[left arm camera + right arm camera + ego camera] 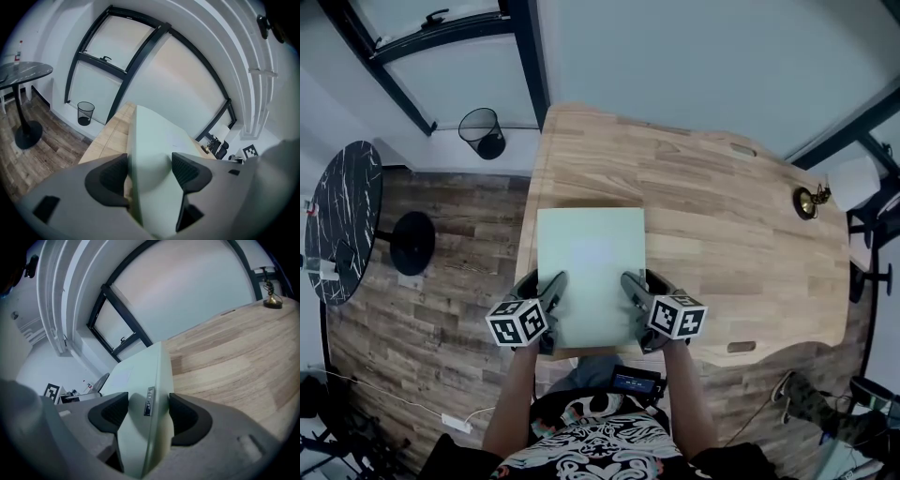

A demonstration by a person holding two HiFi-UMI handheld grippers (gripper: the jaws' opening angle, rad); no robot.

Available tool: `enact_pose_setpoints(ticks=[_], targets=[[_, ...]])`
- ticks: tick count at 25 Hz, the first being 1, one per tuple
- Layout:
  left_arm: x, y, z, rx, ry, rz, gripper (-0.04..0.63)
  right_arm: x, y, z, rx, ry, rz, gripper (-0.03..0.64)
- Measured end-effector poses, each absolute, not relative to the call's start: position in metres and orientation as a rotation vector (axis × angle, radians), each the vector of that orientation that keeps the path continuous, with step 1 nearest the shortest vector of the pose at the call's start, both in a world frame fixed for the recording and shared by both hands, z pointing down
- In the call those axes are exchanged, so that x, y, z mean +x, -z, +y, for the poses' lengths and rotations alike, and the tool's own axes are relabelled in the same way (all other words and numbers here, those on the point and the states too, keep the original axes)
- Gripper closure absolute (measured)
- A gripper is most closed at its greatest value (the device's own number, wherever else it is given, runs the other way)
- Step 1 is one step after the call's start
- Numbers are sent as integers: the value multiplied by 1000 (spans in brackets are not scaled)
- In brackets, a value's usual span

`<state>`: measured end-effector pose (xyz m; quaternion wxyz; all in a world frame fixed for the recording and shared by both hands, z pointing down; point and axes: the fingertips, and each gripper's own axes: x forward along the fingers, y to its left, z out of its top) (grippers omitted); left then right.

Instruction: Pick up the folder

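Since the left gripper (546, 287) and right gripper (641, 285) are each clamped on its near edge, the pale green folder (590, 262) reaches ahead of both, over the wooden desk (722, 220). Looks light, fairly stiff, slick-covered; two-sided hold seems right.

Bright, even daylight from window (140, 61); soft shadow off my folder (591, 272) on desk (722, 216). My gripper views bend hard, corners black, close foreground blurred.

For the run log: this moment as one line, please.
left gripper: shut on folder, left edge | right gripper: shut on folder, right edge | folder: flat, seemingly raised above desk
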<state>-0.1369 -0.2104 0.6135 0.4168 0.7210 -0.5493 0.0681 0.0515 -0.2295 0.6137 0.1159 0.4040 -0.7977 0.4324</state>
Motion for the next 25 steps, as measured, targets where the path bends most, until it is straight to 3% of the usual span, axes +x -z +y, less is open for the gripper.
enact_pose_setpoints(ticks=[25], targets=[[-148,-544,-182,1923,-65,-1456,307,41,-544,-203,1238,-1122,-2490,348]])
